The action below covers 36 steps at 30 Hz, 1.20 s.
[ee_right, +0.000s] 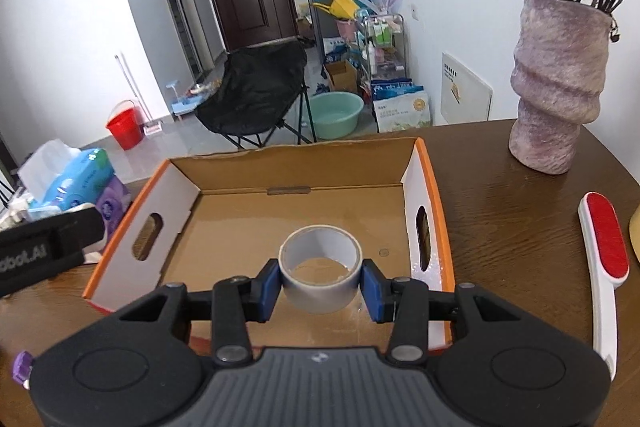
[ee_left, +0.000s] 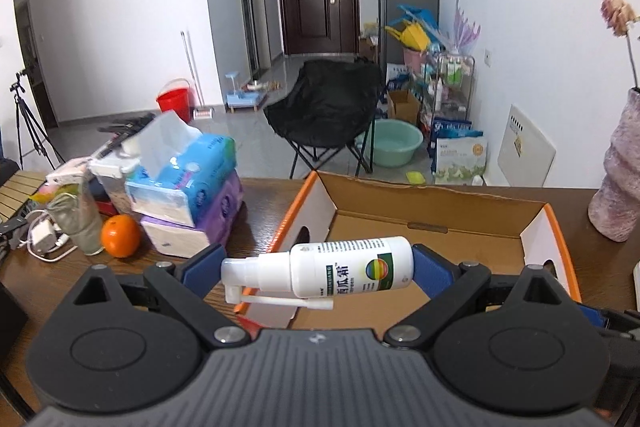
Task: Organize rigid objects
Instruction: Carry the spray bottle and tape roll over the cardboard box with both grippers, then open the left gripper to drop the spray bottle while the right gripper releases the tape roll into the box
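Observation:
An open cardboard box with orange edges (ee_left: 436, 215) (ee_right: 304, 167) stands on the dark wooden table. My left gripper (ee_left: 316, 273) is shut on a white spray bottle (ee_left: 344, 269), held sideways above the box's left wall, nozzle pointing left. My right gripper (ee_right: 322, 285) is shut on a grey tape roll (ee_right: 320, 267), held over the box floor near its front edge. The left gripper's body (ee_right: 36, 251) shows at the left edge of the right wrist view.
Stacked tissue packs (ee_left: 188, 187), an orange (ee_left: 120, 235), a cup and a charger with cables lie left of the box. A purple vase with flowers (ee_right: 556, 87) stands at the right rear. A red lint brush (ee_right: 604, 247) lies right of the box.

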Available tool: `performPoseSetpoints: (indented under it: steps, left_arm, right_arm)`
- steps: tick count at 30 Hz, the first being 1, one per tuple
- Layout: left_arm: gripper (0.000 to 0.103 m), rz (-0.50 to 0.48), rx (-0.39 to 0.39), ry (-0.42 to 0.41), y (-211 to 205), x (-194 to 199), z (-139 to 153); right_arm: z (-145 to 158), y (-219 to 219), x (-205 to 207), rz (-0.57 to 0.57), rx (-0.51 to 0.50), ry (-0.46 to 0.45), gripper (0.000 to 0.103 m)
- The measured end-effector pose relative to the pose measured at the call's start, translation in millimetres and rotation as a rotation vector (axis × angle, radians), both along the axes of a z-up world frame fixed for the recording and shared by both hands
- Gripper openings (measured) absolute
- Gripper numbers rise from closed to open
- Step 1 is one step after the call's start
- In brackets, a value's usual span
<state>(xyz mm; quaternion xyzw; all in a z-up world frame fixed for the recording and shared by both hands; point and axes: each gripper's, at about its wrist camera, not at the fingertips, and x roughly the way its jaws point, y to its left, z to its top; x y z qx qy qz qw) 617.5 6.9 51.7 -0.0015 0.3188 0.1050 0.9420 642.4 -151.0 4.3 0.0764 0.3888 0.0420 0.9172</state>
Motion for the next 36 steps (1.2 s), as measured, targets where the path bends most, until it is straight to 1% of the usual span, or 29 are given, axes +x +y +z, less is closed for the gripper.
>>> performPoseSetpoints:
  steps: [7, 13, 16, 18, 24, 26, 27, 28, 29, 30, 32, 34, 36]
  left_arm:
    - [0.099, -0.022, 0.008, 0.037, -4, 34, -19]
    - [0.099, -0.06, -0.019, 0.073, -6, 54, -44]
    - [0.099, -0.082, -0.022, 0.076, -7, 59, -57]
    - [0.099, -0.087, -0.039, 0.076, -5, 61, -63]
    - [0.099, -0.096, -0.066, 0.079, -1, 65, -73]
    - [0.103, -0.106, -0.084, 0.062, 3, 63, -73]
    - [0.103, -0.107, -0.087, 0.048, 5, 60, -72]
    - [0.103, -0.105, -0.089, 0.04, 6, 58, -70]
    - [0.103, -0.104, -0.092, 0.041, 8, 57, -69]
    - [0.103, -0.103, -0.097, 0.048, 9, 56, -68]
    - [0.103, -0.107, -0.096, 0.05, 10, 55, -67]
    - [0.103, -0.104, -0.077, 0.047, 9, 52, -66]
    - [0.103, -0.104, -0.068, 0.045, 8, 50, -65]
  right_arm:
    - [-18, 5, 20, -0.004, -0.017, 0.023, 0.042]
    - [-36, 5, 33, -0.016, -0.035, 0.049, 0.042]
    - [-44, 5, 36, -0.018, -0.038, 0.056, 0.042]
    - [-47, 5, 36, -0.02, -0.045, 0.059, 0.042]
    - [-54, 4, 39, -0.015, -0.053, 0.064, 0.042]
    - [-54, 3, 38, -0.012, -0.051, 0.059, 0.044]
    - [-54, 1, 37, -0.011, -0.05, 0.051, 0.054]
    - [-53, 0, 36, -0.014, -0.05, 0.043, 0.072]
    - [-52, -1, 34, -0.024, -0.05, 0.029, 0.081]
    - [-51, -2, 33, -0.031, -0.052, 0.017, 0.093]
    - [-49, -2, 30, -0.03, -0.059, -0.001, 0.095]
    - [-48, -2, 28, -0.025, -0.057, 0.003, 0.099]
    - [-46, -2, 28, -0.022, -0.059, 0.0, 0.099]
